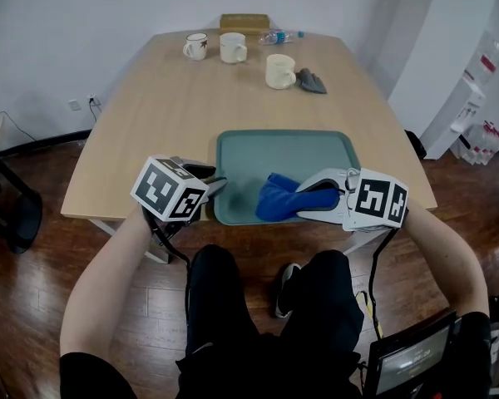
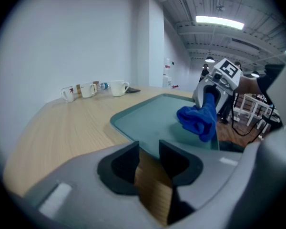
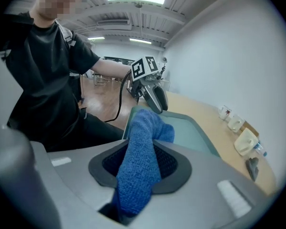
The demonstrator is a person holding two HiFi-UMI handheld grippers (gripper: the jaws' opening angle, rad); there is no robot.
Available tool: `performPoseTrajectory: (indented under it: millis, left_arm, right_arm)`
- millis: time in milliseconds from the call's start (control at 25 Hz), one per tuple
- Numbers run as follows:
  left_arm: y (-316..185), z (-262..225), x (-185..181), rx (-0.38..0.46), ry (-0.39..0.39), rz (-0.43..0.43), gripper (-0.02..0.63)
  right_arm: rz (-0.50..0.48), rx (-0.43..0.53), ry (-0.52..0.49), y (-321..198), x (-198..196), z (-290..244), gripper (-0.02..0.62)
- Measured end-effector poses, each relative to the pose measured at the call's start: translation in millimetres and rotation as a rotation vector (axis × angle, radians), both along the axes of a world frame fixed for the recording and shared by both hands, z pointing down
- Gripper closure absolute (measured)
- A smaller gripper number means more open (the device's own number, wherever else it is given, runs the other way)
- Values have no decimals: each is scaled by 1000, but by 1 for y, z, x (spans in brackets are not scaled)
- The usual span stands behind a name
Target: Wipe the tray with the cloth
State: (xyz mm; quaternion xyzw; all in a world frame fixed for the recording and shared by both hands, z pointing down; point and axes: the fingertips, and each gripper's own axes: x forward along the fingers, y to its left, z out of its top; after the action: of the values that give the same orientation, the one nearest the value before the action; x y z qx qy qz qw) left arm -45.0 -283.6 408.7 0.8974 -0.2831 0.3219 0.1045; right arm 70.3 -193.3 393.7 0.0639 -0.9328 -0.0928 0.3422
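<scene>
A teal tray (image 1: 233, 152) lies at the near edge of the wooden table (image 1: 141, 123). My right gripper (image 1: 309, 199) is shut on a blue cloth (image 1: 276, 198), which hangs from its jaws onto the tray's near side. In the right gripper view the cloth (image 3: 143, 128) fills the gap between the pads of that gripper (image 3: 142, 149). My left gripper (image 1: 214, 188) sits at the tray's near-left corner. In the left gripper view its jaws (image 2: 148, 151) stand a little apart, with only bare wood and the tray rim (image 2: 126, 128) showing between them. The cloth (image 2: 198, 120) shows beyond.
Three mugs (image 1: 196, 46) (image 1: 232, 47) (image 1: 279, 71) stand at the table's far end, with a grey rag (image 1: 311, 81), a plastic bottle (image 1: 280, 36) and a brown box (image 1: 244, 22). The person's legs (image 1: 233, 306) are right below the table edge.
</scene>
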Motion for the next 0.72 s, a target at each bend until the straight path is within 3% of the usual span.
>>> performPoseTrajectory:
  millis: [280,480,720]
  left_arm:
    - [0,0,0,-1,5,4,472]
    - [1,0,0,-3,5,0,472]
    - [1,-1,0,3,5,0,472]
  right_arm:
    - [197,72,15,-89,57,-12,482]
    - [336,65,31,-155,93,0,482]
    - [395,120,37,-188,102,3,483]
